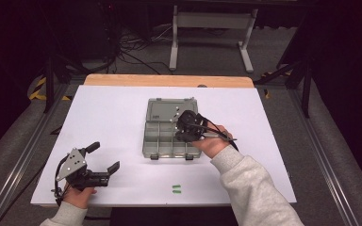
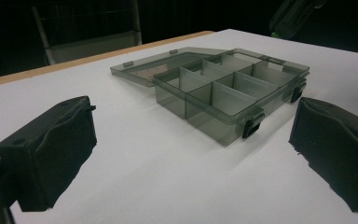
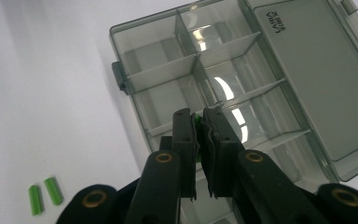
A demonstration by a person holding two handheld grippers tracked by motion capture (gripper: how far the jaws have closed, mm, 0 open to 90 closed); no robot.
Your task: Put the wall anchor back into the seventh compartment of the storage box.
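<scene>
A clear grey compartment box (image 1: 156,141) lies open in the middle of the white table, its lid (image 1: 162,109) folded back on the far side. My right gripper (image 1: 183,126) hovers over the box's right-hand compartments. Its jaws are shut on a small green piece (image 3: 196,122), which peeks out between the pads above a compartment in the right gripper view. Two more green pieces (image 1: 177,189) lie side by side near the table's front edge, also seen in the right gripper view (image 3: 44,193). My left gripper (image 1: 104,156) rests open at the front left, and the box (image 2: 228,93) stands ahead of its wide-apart jaws.
The white sheet (image 1: 113,117) covers the table, with a wooden strip (image 1: 169,80) along its far edge. A white frame stand (image 1: 212,28) and cables sit on the floor beyond. Dark rails run along both sides.
</scene>
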